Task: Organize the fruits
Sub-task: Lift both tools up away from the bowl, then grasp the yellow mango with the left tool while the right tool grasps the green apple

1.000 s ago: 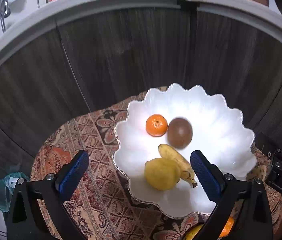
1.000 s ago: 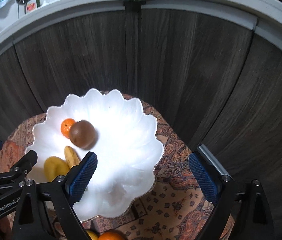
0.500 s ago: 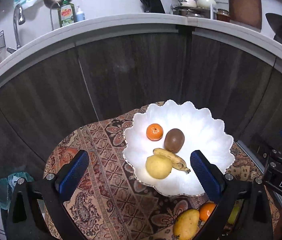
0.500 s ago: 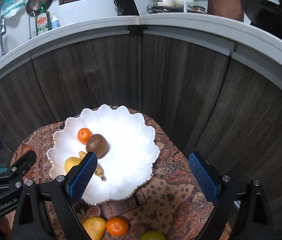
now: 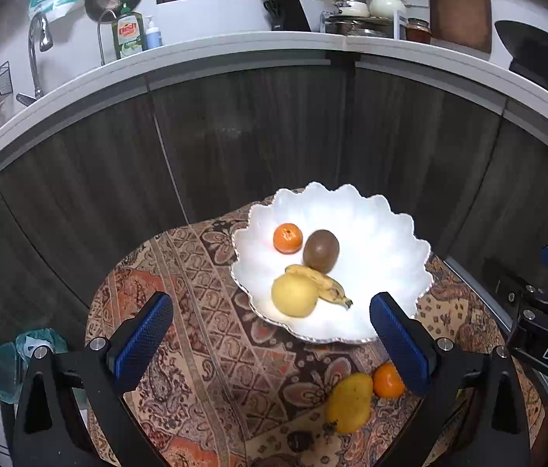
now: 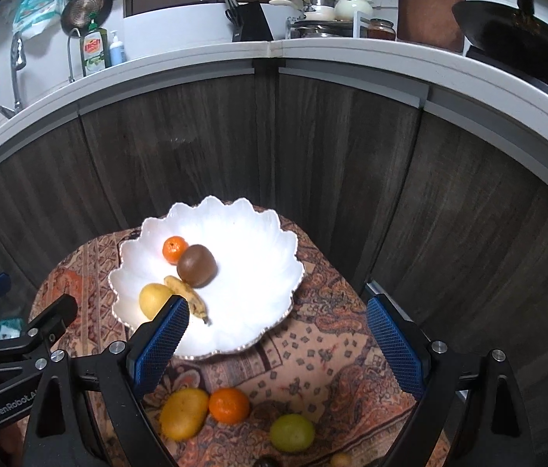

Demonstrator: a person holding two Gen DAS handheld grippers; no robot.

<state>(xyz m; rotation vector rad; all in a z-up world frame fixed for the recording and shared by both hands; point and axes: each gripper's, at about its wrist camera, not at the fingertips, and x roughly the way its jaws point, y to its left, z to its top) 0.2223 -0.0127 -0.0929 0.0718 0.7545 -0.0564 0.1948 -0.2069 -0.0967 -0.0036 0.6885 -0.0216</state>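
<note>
Both tools have pulled back and up from the bowl since the earlier frames, so the whole bowl and the loose fruit in front of it now come into view. The left tool (image 5: pixel 272 334) hangs above the patterned cloth (image 5: pixel 204 311) with its jaws spread wide and nothing between them. The right tool (image 6: pixel 278 338) is likewise wide open and empty, hanging over the near edge of the bowl.

The white scalloped bowl (image 6: pixel 274 272) sits on the cloth-covered table and holds four fruits: a small orange (image 6: pixel 174 249), a brown kiwi (image 6: pixel 197 270) touching it, a banana (image 6: pixel 190 299) just in front of the kiwi, and a yellow round fruit (image 6: pixel 153 299) against the banana's left side.

Outside the bowl, on the cloth nearer the cameras, lie a mango (image 6: pixel 183 412), a second orange (image 6: pixel 229 404) touching it, and a green fruit (image 6: pixel 292 432) a little apart to the right. A small yellowish fruit (image 6: pixel 341 459) shows at the bottom edge.

Behind the table stand dark wood cabinet doors (image 6: pixel 313 148) under a white kitchen counter (image 6: pixel 352 48).
</note>
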